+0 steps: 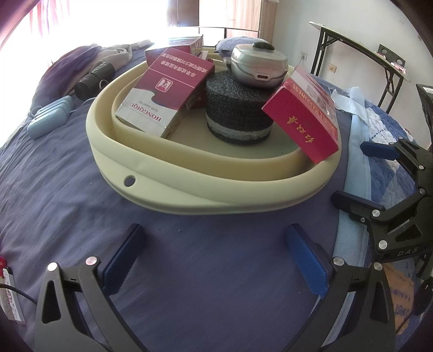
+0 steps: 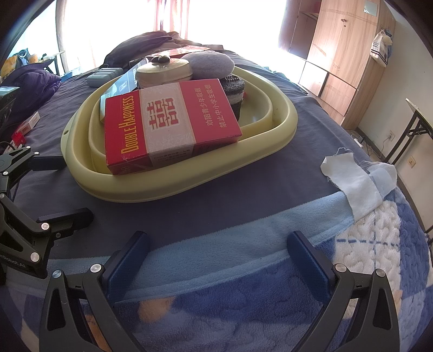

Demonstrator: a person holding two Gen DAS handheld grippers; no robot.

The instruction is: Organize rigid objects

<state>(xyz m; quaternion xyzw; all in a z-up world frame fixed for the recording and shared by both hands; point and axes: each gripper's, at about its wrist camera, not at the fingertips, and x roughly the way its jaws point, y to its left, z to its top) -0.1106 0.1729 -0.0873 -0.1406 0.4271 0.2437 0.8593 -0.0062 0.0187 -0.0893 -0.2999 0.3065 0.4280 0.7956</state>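
Both tools hang low over the bed (image 1: 54, 195), and nothing is gripped. The left tool (image 1: 216, 254) is spread wide over the purple sheet, just short of the cream basin (image 1: 189, 189). The right tool (image 2: 217, 260) is spread wide too, over the blue fleece blanket (image 2: 243, 297). In the basin, the Double Happiness box (image 2: 173, 124) leans on the rim. The Hongqiqu box (image 1: 165, 89) tilts on the opposite side. Between them stands a dark foam cylinder (image 1: 238, 113), with a silver case (image 1: 258, 66) on top.

Daylight from blown-out window (image 1: 108, 21) behind, strong backlight glare; fisheye bends edges, dark corners; foreground slightly soft.
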